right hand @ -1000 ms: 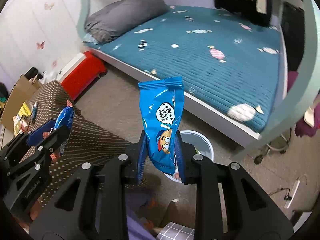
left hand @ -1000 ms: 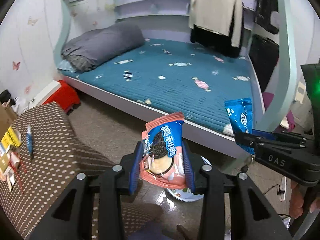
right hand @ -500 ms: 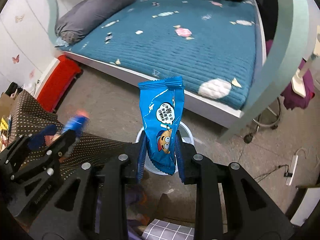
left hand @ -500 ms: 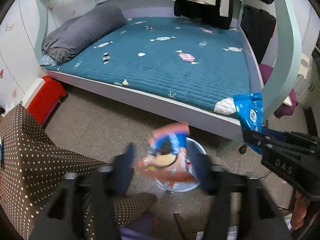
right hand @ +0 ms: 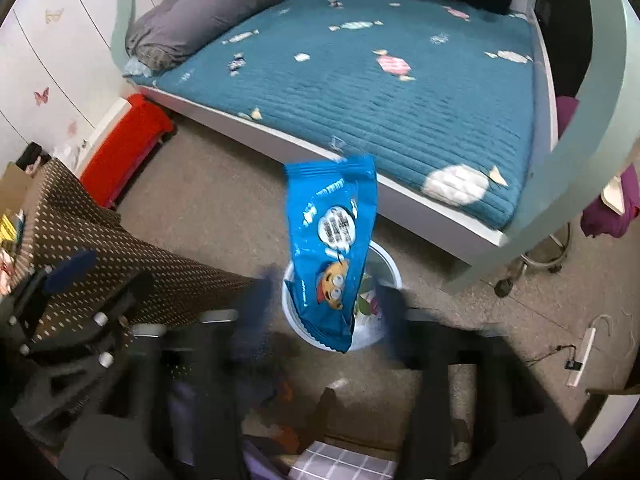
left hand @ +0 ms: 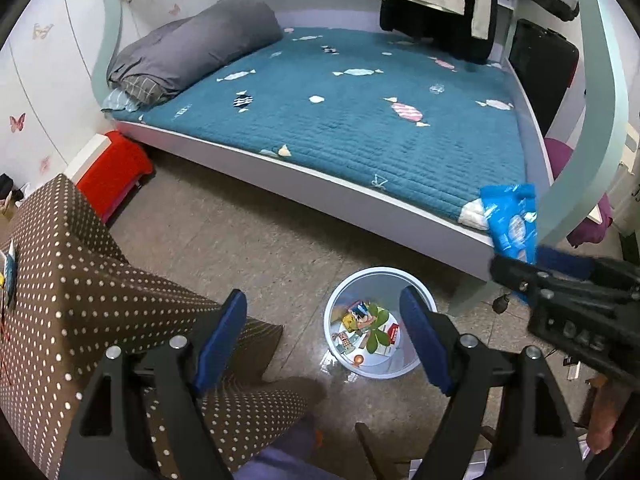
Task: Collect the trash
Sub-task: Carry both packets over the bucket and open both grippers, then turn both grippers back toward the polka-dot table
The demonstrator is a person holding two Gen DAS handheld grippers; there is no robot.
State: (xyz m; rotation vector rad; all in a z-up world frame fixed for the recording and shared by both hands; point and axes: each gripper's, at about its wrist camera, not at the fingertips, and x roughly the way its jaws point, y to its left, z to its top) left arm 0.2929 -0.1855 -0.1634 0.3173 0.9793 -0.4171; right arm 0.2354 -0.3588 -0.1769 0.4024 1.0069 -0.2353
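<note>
My left gripper [left hand: 322,340] stands open and empty, pointing down beside a white waste bin [left hand: 376,270] on the floor. Several wrappers [left hand: 368,328] lie inside the bin. In the right wrist view my right gripper [right hand: 326,308] is blurred and its jaws are opening. A blue snack wrapper [right hand: 332,248] hangs upright between them over the bin [right hand: 394,272], and neither pad presses on it. The left wrist view shows the same blue wrapper [left hand: 510,220] above the right gripper [left hand: 560,292] at the far right. The left gripper [right hand: 68,276] appears at the left edge of the right wrist view.
A table under a brown dotted cloth [left hand: 80,280] stands close on the left. Beyond the bin is a bed with a teal cover [left hand: 360,120] and a red box [left hand: 112,168] by its corner. A power strip [right hand: 580,360] lies on the floor at the right.
The left gripper opened and let go of the pink cookie wrapper, which is gone from its jaws. Both grippers sank toward the bin. The right gripper's jaws have spread away from the blue wrapper.
</note>
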